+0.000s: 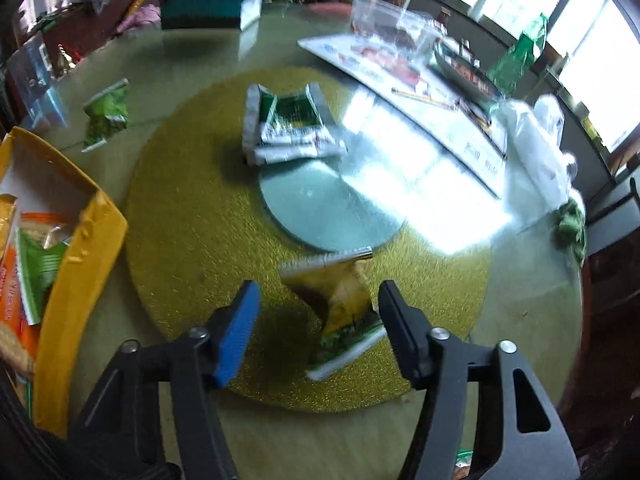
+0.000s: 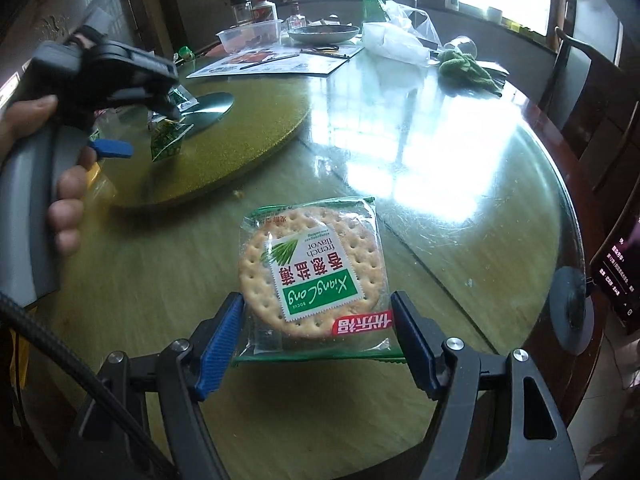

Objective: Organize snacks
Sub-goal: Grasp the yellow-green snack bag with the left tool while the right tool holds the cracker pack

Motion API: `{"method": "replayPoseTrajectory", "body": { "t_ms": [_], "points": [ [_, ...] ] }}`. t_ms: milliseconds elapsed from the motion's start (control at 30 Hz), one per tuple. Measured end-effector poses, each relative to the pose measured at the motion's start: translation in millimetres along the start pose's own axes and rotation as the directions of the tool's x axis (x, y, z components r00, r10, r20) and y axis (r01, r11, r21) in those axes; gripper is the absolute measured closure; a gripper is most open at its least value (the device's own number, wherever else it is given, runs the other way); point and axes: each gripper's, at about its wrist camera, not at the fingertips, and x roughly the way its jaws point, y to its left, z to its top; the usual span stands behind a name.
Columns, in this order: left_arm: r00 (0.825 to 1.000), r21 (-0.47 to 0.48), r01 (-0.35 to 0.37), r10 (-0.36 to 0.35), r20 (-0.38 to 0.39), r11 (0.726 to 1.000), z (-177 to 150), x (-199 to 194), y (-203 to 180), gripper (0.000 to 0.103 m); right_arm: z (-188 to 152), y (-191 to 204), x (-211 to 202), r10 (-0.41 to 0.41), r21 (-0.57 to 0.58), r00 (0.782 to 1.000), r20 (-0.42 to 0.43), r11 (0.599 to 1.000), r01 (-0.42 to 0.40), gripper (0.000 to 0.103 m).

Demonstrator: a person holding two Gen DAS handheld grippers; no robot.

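- Left gripper (image 1: pixel 318 312): jaws wide apart, clamping nothing; a crumpled yellow-green foil snack packet (image 1: pixel 340 312) sits between them on the round gold glitter turntable (image 1: pixel 188 240), its edge against the right finger.
- Right gripper (image 2: pixel 318 336): jaws apart, flanking a clear-wrapped round cracker pack with green label (image 2: pixel 314 272) lying flat on the glass tabletop (image 2: pixel 460 208); contact unclear.
- Yellow cardboard box (image 1: pixel 86 280), far left, holds more packets.

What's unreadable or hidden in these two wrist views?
- Left wrist: print on the yellow-green packet between the left gripper fingers is lost to motion blur; contact with the fingers cannot be told.
- Left wrist: the yellow box is cut off by the left edge, so its full contents are hidden.
- Right wrist: whether the right gripper actually presses the cracker packet is unclear.
- Right wrist: phone screen text is too small.
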Motion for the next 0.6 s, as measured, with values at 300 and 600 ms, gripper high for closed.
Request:
{"method": "replayPoseTrajectory", "body": {
  "t_ms": [300,600],
  "points": [
    [1.0,0.119,-0.015,0.013,0.015,0.993,-48.5,-23.1,17.5,0.067,-3.9,6.6,-1.9,-0.005,-0.011,1.0,0.006,1.0,0.005,0.03],
    [0.997,0.314,-0.001,-0.023,0.071,0.95,-146.7,-75.4,58.4,0.067,-15.9,19.9,-9.7,0.007,-0.07,1.0,0.005,0.998,-0.006,0.031]
  ]
}}
